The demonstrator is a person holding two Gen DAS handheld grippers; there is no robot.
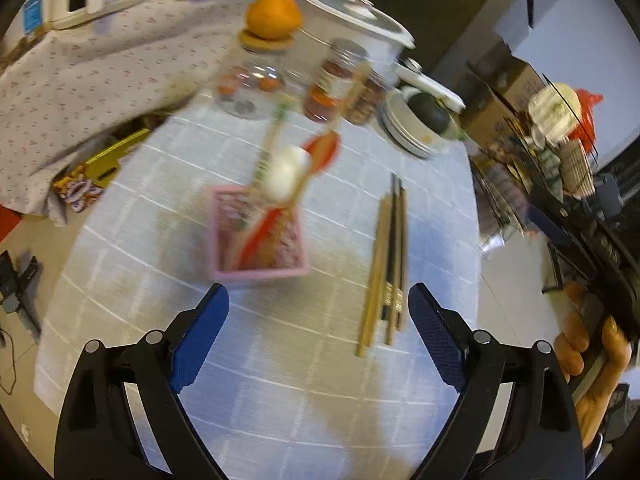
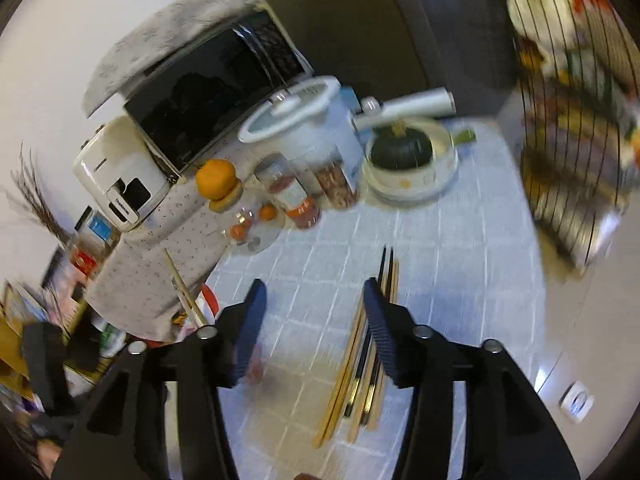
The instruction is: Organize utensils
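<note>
A pink utensil holder (image 1: 260,240) stands on the checked tablecloth (image 1: 280,360) with a white spoon (image 1: 286,174), a red spoon (image 1: 320,150) and chopsticks in it. A bundle of several chopsticks (image 1: 386,268) lies flat to its right. My left gripper (image 1: 318,304) is open and empty, above the cloth just in front of the holder and the bundle. My right gripper (image 2: 316,300) is open and empty above the cloth, with the chopstick bundle (image 2: 360,364) under its right finger. The view is motion-blurred.
Glass jars (image 1: 340,80), one jar topped by an orange (image 1: 273,16), a white rice cooker (image 1: 360,20) and a bowl with a dark squash (image 2: 402,150) stand at the table's back. A microwave (image 2: 212,96) sits behind. A wire rack (image 2: 576,140) stands at right.
</note>
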